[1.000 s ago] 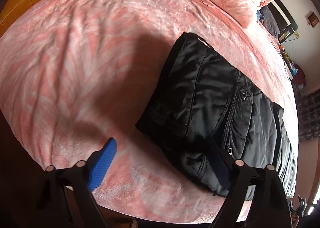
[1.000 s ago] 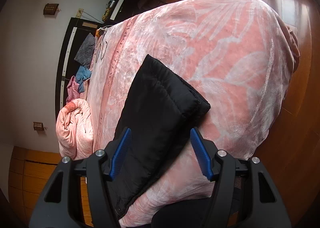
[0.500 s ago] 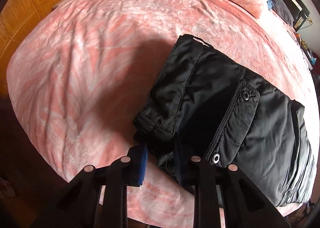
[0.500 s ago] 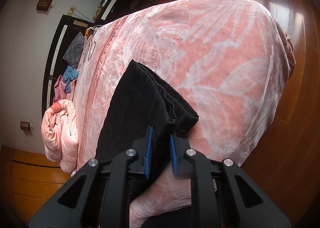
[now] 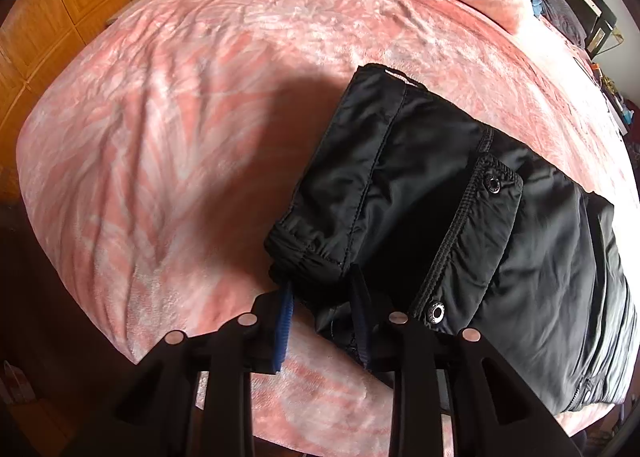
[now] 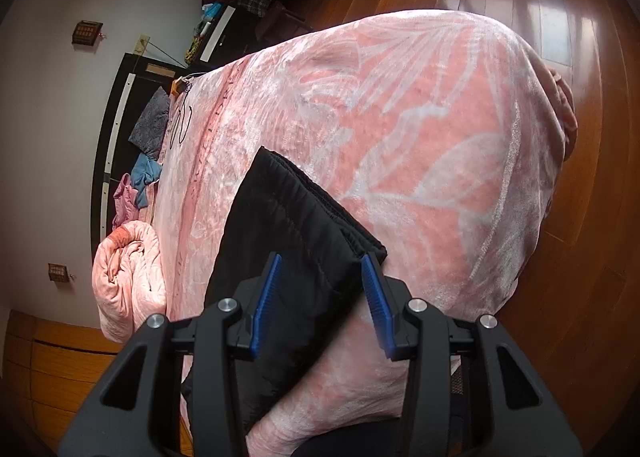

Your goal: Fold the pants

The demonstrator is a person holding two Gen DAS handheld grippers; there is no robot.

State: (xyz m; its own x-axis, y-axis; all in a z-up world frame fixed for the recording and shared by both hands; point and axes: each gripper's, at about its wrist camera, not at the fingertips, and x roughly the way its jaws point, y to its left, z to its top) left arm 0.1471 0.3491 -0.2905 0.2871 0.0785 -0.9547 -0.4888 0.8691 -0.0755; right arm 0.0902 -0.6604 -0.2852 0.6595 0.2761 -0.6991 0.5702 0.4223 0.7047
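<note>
Black pants (image 5: 460, 217) lie half folded on the pink blanket (image 5: 180, 117), near the bed's edge. The left gripper (image 5: 324, 321) pinches the waistband corner. The right gripper (image 6: 324, 297) has just been opening; its jaws stand apart around the cuffs without pressing them. I think the slippery fabric may slide from this small bite, or the free end may fall off the bed. No containers are seen.

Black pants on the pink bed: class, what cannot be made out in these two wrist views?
- Left wrist view: the far end of the black pants is cut off by the right edge of the picture.
- Left wrist view: their lower layers are hidden under the top fold.
- Right wrist view: the small items by the wall are too small to identify.
</note>
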